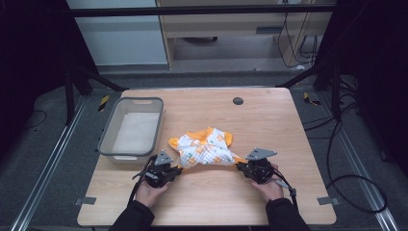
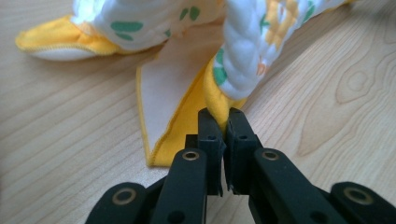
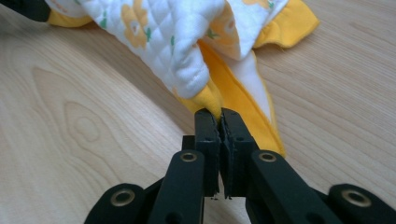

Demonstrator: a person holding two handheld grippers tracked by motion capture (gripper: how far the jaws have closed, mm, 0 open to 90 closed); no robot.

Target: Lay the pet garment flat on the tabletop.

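Yellow hem of the garment is pinched by both left gripper and right gripper; high view adds a grey bin.

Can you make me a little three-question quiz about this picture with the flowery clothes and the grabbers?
1. True or false: the left gripper is open.
2. What is the right gripper pinching? A) white-and-orange quilted flowery garment B) grey plastic basket C) cable
3. Fill in: the basket sits on the light wooden table to the garment's ____.

Key: 1 false; 2 A; 3 left.
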